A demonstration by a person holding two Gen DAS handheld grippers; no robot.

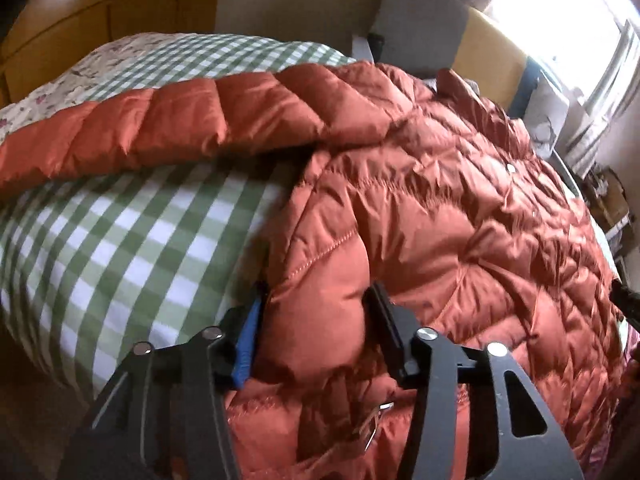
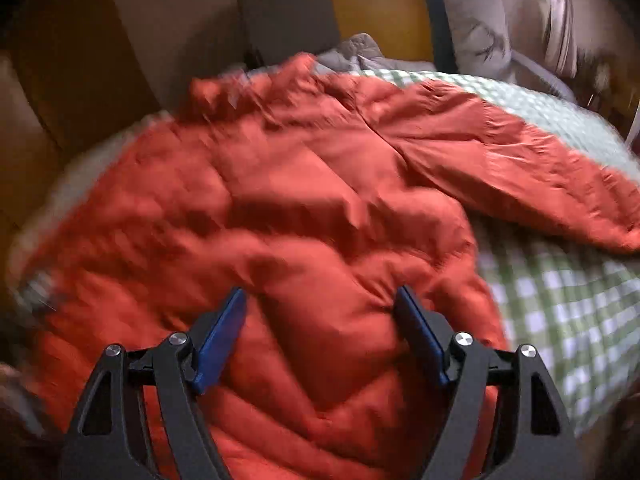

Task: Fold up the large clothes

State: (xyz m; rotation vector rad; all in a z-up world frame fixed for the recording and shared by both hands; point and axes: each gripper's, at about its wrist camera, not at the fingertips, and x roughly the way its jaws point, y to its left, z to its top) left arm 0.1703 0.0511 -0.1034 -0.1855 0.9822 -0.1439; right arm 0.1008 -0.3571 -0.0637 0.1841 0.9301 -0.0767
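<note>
A rust-orange quilted puffer jacket [image 1: 440, 200] lies spread on a bed with a green-and-white check cover [image 1: 120, 248]. One sleeve [image 1: 180, 120] stretches out to the left across the cover. My left gripper [image 1: 316, 320] is at the jacket's near left edge, its jaws pressed into a puffy bulge of fabric that fills the gap between them. A metal zip pull [image 1: 374, 424] shows just below it. In the blurred right wrist view, my right gripper [image 2: 320, 304] stands open over the jacket [image 2: 300, 200] near its lower edge. The other sleeve [image 2: 500, 160] lies out to the right on the cover [image 2: 560, 300].
At the head of the bed stand a grey padded panel [image 1: 420, 28] and a yellow panel [image 2: 380, 12], with a grey pillow [image 2: 476, 28] beside it. A bright window [image 1: 580, 20] is at the far right. Wooden cupboards [image 1: 80, 12] rise at the left. Clutter [image 1: 608, 196] lines the bed's right side.
</note>
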